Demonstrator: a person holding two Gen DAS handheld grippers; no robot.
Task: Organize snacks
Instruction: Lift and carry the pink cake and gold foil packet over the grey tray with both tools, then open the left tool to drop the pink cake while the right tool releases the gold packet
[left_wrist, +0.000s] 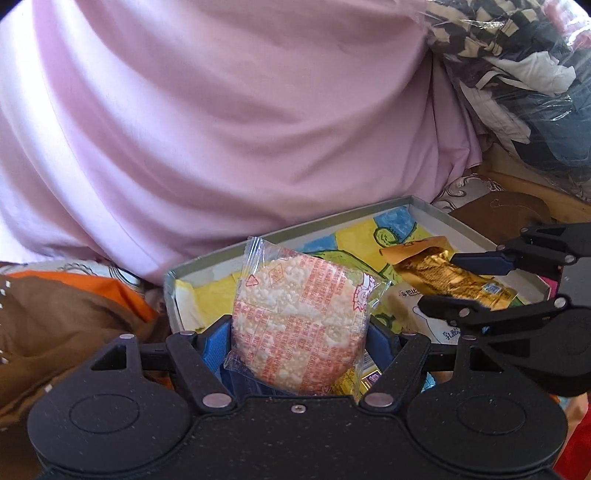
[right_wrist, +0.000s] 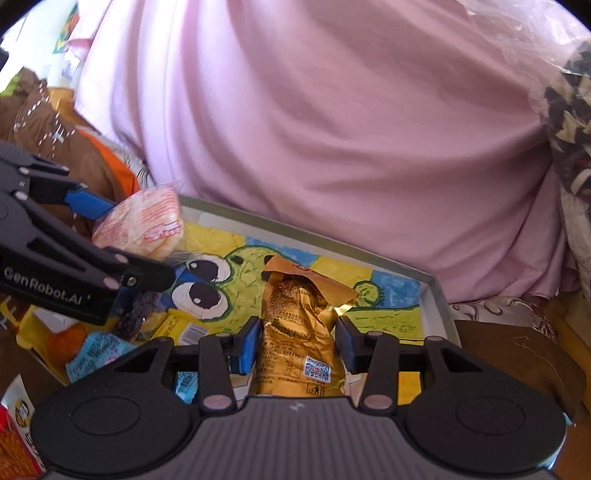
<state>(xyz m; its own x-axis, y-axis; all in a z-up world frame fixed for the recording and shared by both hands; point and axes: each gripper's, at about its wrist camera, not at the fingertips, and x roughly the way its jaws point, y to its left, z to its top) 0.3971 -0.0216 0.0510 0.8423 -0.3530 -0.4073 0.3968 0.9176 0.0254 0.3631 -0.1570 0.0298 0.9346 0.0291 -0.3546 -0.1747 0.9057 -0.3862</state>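
Over tray (right_wrist: 437, 295), left gripper (left_wrist: 299, 332) clamps rice cracker (left_wrist: 299, 314).

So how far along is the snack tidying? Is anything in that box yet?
Mid-job, it seems. The left gripper holds a wrapped rice cracker above the near corner of the shallow box. The right gripper is closed on a gold packet over the box's cartoon lining, not yet let go. A white packet already lies inside. Several packets wait at the box's left edge.

Pink sheet (left_wrist: 229, 122), brown cloth (left_wrist: 55, 325), poss. bagged clothes (left_wrist: 517, 74) at rt.
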